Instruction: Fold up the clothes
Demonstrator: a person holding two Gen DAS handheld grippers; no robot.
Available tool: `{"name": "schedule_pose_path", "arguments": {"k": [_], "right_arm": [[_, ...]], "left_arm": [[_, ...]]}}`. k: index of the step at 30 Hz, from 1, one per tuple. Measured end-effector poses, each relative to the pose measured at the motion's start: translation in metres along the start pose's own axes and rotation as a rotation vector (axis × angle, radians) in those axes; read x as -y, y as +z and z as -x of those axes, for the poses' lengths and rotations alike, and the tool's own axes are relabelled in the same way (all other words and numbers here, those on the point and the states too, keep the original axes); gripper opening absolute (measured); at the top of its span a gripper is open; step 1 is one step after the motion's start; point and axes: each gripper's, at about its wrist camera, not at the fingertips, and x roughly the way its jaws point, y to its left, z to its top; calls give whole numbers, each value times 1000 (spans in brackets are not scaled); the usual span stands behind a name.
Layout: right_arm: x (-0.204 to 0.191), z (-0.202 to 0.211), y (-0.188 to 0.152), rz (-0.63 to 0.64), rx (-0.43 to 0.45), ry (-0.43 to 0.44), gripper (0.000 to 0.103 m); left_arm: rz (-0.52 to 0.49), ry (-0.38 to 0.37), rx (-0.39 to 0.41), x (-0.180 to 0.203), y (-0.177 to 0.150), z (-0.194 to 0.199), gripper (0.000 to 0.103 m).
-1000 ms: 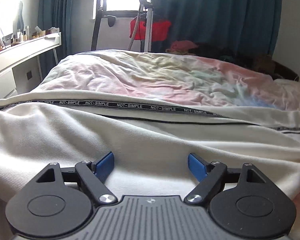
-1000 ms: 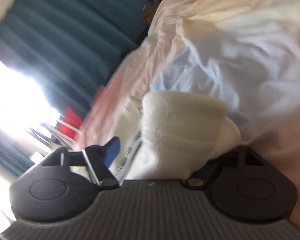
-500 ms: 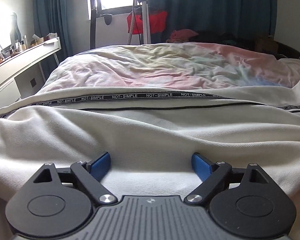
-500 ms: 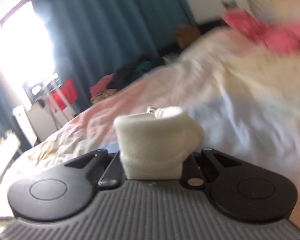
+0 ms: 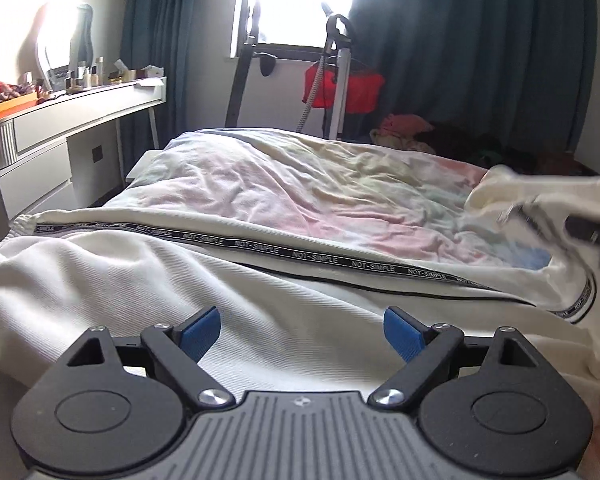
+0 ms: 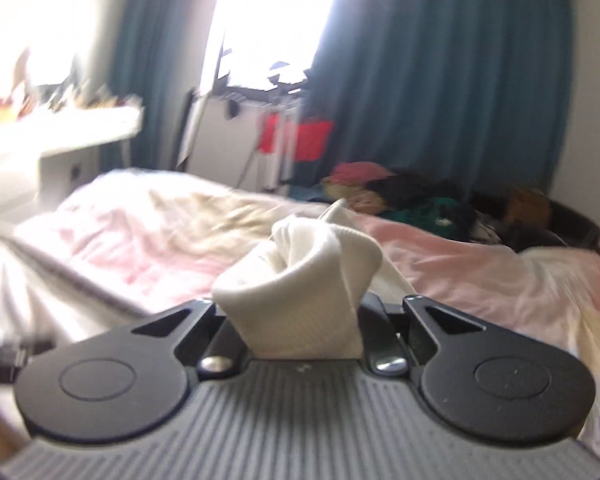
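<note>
On my left wrist view, the left gripper (image 5: 302, 330) hovers with its blue pads spread wide over the cream garment (image 5: 260, 292), which lies across the near edge of the bed (image 5: 300, 184) (a black "NOT-SIMPLE" stripe (image 5: 260, 245) runs along it). On my right wrist view, blurred, the right gripper (image 6: 300, 320) is clamped on a bunched fold of that cream garment (image 6: 304, 296), held above the bed (image 6: 480, 276).

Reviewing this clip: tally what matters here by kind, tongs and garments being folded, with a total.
Tongs: 2, left tongs open, right tongs shut on the cuff
Cream garment with lettered black tape: 1
Total: 3
</note>
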Motion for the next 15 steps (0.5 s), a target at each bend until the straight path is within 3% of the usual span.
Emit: {"name": "schedule_pose_path", "arguments": {"k": [4, 6, 12, 15], "right_arm": [[-82, -7, -42, 201, -120, 142, 13], [-109, -3, -61, 271, -152, 164, 13], [-112, 6, -53, 219, -91, 162, 13], [-129, 5, -50, 253, -67, 189, 15]], "left_arm": [[85, -39, -65, -15, 7, -5, 89], [110, -53, -75, -18, 9, -6, 89], [156, -90, -52, -26, 19, -5, 89], [192, -102, -62, -33, 22, -8, 89]]}}
